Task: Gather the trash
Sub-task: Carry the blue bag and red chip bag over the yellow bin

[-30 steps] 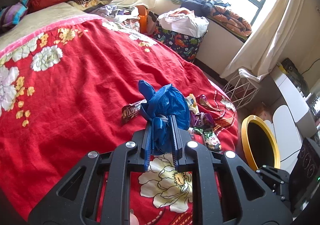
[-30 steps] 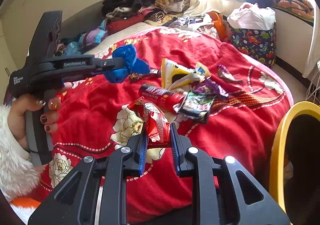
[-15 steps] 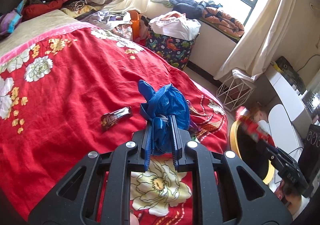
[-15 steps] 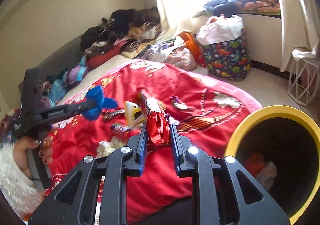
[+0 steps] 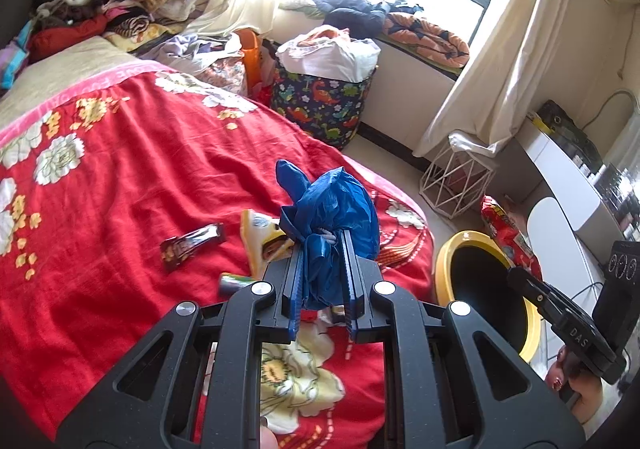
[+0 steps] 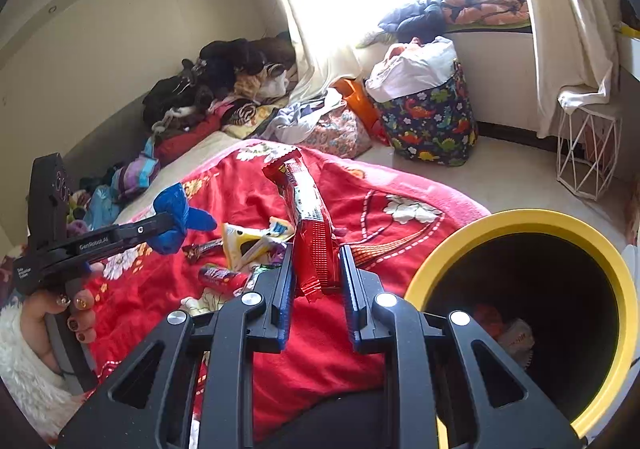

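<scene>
crumpled blue plastic bag (image 5: pixel 334 217) sits clamped between the closed fingers of the left gripper (image 5: pixel 323 281), held above the red flowered bedspread (image 5: pixel 120 185). the right gripper (image 6: pixel 316 277) pinches a red foil snack wrapper (image 6: pixel 308 225), upright, just beside the round yellow-rimmed black trash bin (image 6: pixel 532 223) standing on the floor at the bed's edge. more wrappers lie on the bedspread, among them a dark brown candy bar wrapper (image 5: pixel 192 245) and a yellow snack packet (image 5: pixel 262 241).
</scene>
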`<state>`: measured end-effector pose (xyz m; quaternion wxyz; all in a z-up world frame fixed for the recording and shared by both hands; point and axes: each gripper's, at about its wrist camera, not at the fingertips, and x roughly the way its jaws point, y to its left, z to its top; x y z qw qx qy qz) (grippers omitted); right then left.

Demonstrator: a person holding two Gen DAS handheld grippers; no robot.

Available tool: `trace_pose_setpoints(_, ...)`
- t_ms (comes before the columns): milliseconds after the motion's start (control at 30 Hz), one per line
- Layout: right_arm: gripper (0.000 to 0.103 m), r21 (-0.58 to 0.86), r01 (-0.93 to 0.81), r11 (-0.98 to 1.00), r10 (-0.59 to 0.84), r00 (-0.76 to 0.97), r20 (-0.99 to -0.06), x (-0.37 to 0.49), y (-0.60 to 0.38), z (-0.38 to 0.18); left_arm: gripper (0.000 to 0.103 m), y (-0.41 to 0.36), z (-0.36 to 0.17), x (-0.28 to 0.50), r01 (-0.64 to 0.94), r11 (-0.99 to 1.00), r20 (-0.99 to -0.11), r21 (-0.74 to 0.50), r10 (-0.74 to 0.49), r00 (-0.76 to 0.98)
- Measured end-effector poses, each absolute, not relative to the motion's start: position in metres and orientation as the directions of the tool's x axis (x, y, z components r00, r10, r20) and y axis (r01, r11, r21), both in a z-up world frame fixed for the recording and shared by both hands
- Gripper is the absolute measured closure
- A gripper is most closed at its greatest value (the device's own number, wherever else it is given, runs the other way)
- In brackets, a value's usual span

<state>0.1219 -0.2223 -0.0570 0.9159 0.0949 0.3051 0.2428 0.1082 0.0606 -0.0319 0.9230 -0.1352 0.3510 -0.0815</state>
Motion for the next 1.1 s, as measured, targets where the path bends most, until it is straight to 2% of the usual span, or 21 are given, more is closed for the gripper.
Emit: trace_pose_setpoints(1100,0.082,0.382,-0.215,0.899,0.394,0.778,-0.489,0.098,-0.306,-0.057,0.092,-0.046,-0.014,0.110,0.246,0.924,-0.595,-0.292,-0.377,0.709)
